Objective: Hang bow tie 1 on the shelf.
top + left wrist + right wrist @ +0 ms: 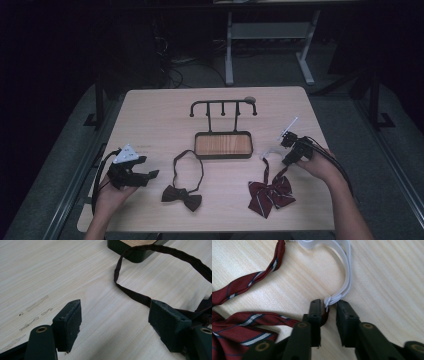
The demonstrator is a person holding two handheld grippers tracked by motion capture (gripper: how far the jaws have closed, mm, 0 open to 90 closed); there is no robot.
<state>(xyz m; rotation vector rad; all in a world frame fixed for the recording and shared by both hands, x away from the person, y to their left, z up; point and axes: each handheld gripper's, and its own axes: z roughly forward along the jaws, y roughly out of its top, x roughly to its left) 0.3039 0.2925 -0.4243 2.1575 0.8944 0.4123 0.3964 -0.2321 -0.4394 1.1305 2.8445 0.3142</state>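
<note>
Left gripper (152,174): jaws apart, idle near-left beside brown bow tie (182,196) | hook stand (223,131): centre, far of both ties, likely hanging target | right gripper (329,307): jaws narrowed around strap end of red striped bow tie (239,322), near-right; pad contact unclear.

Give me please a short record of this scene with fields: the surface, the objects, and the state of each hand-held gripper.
surface: light wooden table
stand: black hook rack on a wood-inlaid tray base, mid-table
dark bow tie: lies flat, strap looped, left of centre
striped red bow tie: lies flat, right of centre
left hand-held gripper: jaws wide open over the table, holding nothing
right hand-held gripper: jaws nearly closed around the red bow tie's white elastic strap where it joins the red band; firm grip not sure
</note>
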